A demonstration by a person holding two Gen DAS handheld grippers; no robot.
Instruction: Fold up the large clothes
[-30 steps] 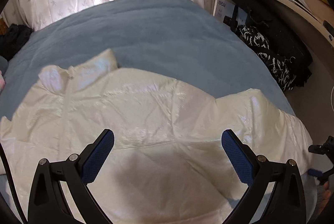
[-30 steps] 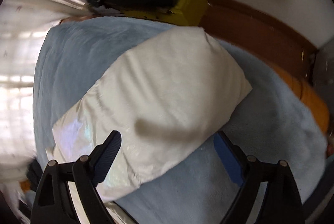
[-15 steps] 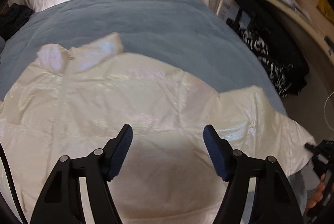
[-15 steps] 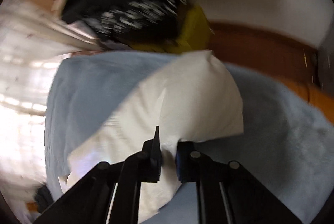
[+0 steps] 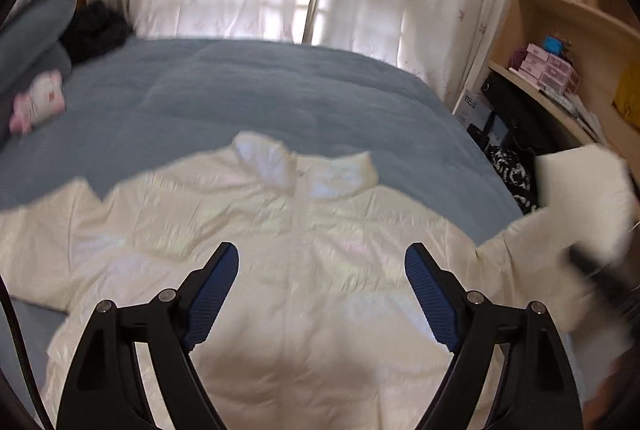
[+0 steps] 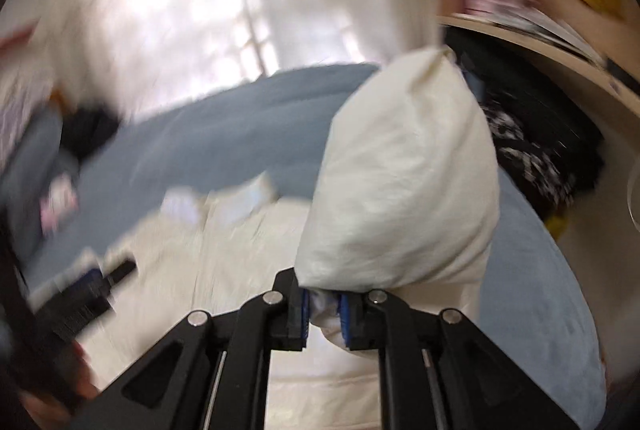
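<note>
Jacket, cream, puffy, lies front-up and spread on the bed, collar toward the window. Right gripper has its jaws pinched on the sleeve and holds it raised off the bed. Left gripper hovers over the chest, jaws wide apart, empty. Step in hand, likely: folding the sleeve inward. Next: lay it flat across the front.

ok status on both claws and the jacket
Left claw open, above the jacket. Right claw shut on sleeve, lifted off the bed. Nothing blocking the fold.
</note>
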